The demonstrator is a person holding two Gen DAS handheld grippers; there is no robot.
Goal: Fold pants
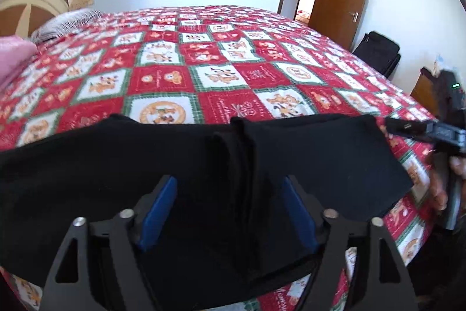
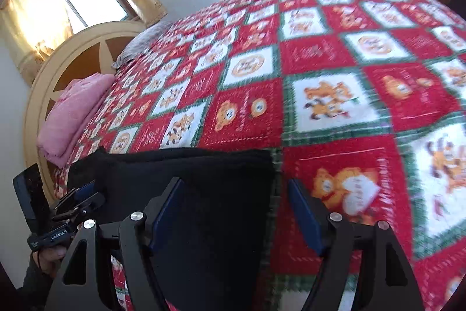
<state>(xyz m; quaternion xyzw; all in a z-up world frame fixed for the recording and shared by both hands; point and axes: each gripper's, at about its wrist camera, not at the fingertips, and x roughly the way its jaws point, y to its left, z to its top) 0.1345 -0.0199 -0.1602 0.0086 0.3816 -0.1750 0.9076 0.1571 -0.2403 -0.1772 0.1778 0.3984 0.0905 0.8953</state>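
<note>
Item: black pants [image 1: 180, 165], folded, on quilted bed [image 1: 204, 63] near edge. Soft, limp, light, I judge; I would pinch layered edges. My left gripper [image 1: 230, 212] gapes over them, empty; right gripper [image 2: 236, 212] likewise, straddling their side edge.
</note>
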